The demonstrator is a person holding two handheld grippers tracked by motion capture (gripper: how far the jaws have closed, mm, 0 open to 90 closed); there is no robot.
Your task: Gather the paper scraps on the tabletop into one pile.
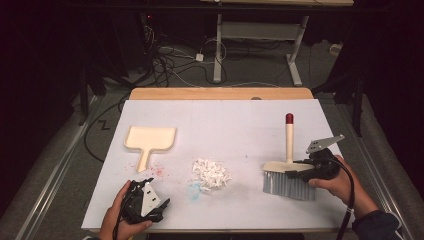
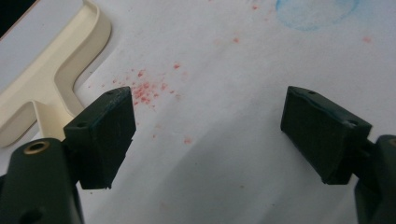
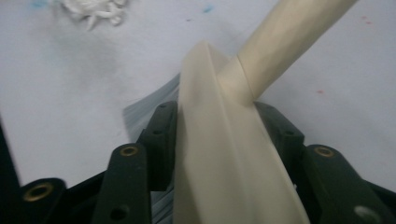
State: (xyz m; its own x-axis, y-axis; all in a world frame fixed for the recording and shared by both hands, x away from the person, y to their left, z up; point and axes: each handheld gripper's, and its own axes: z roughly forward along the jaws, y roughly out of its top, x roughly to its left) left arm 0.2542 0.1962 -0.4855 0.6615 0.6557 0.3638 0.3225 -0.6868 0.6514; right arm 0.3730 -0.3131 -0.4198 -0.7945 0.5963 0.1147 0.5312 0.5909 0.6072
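Note:
A cream hand brush (image 1: 288,145) with grey bristles and a red-tipped handle lies at the right of the white sheet (image 1: 225,120). My right gripper (image 1: 295,169) reaches in from the right. The brush head (image 3: 224,140) lies between its jaws, whose pads sit close along both sides without a visible squeeze; I read it as open. My left gripper (image 1: 152,191) rests at the front left, held in a hand. In the left gripper view it (image 2: 205,130) stands open over bare paper. A cream dustpan (image 1: 150,137) lies just beyond it, its handle (image 2: 46,79) at upper left. A pile of white paper scraps (image 1: 211,173) sits mid-table.
Red speckles (image 1: 159,170) and a pale blue stain (image 1: 194,189) mark the sheet near the scraps. The wooden table edge (image 1: 220,93) runs along the back. Cables and desk legs stand on the floor beyond.

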